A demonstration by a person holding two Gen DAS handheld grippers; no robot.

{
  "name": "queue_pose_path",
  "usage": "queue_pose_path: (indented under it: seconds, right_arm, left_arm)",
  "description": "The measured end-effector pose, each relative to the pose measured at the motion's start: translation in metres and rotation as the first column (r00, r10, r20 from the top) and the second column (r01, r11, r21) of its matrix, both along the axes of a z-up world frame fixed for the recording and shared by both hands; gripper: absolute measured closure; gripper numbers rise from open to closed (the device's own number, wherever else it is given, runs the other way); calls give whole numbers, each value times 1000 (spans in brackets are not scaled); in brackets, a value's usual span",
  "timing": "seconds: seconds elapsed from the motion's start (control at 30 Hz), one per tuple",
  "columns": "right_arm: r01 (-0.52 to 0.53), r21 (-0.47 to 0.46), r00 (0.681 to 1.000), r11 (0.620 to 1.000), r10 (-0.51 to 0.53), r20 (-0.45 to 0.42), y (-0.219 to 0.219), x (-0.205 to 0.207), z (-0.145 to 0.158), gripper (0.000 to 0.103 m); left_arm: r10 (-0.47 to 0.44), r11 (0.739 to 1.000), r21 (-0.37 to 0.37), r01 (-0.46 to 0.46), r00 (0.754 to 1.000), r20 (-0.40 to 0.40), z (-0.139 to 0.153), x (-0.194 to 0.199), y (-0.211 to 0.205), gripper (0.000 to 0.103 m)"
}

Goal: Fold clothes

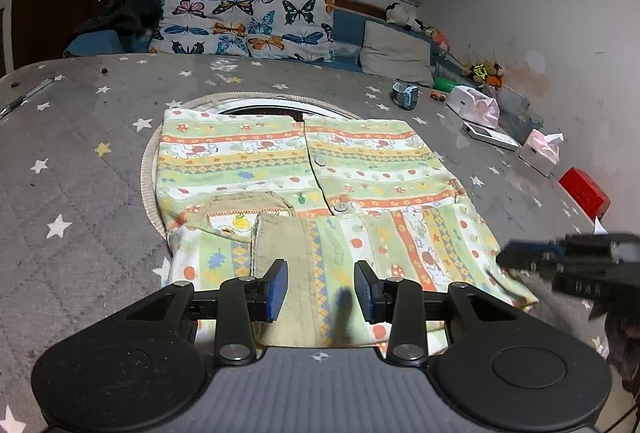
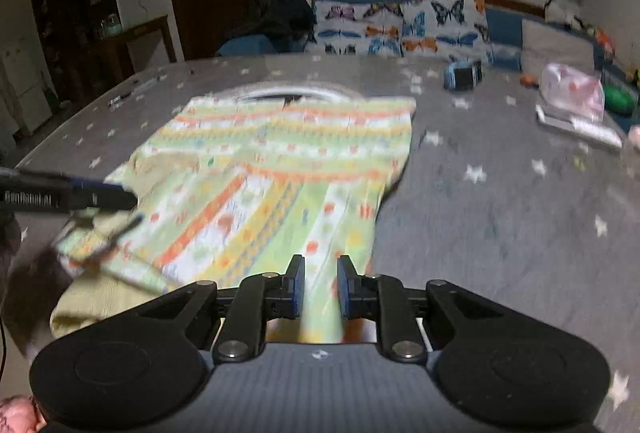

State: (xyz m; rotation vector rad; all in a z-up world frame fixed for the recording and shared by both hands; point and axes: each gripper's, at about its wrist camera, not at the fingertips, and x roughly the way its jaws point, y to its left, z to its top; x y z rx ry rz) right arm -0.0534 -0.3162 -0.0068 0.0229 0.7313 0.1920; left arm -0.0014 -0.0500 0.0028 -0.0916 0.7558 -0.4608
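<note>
Patterned child's cardigan [image 1: 304, 169] spread flat on grey star quilt [image 1: 80, 161], partly over a round woven mat [image 1: 149, 169], sleeves folded in across the near hem. Left gripper [image 1: 321, 287] released, jaws gaping over beige ribbed cuff [image 1: 280, 245], nothing pinched. Right gripper [image 2: 320, 287] jaws a narrow gap apart over the near right edge, pads not pressing cloth. Light, soft, limp knit; likely to sag and slide on itself. Best taken at near hem corners or through doubled layers, clear of the buttons [image 1: 341, 208]
</note>
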Motion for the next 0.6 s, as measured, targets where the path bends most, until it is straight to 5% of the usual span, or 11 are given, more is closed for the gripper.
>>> queue_pose_path:
  seconds: [0.2, 0.33, 0.6]
  right_arm:
    - [-1, -6, 999, 1000, 1, 36, 3, 47, -4, 86]
    - [14, 6, 1000, 1000, -14, -16, -3, 66, -19, 86]
    - [-90, 3, 996, 996, 90, 4, 15, 32, -6, 83]
  left_arm:
    - [1, 1000, 13, -1, 1000, 0, -5, 8, -3, 64]
    - [7, 1000, 25, -6, 1000, -22, -12, 14, 1, 68]
    - [-68, 996, 55, 68, 998, -10, -3, -3, -5, 68]
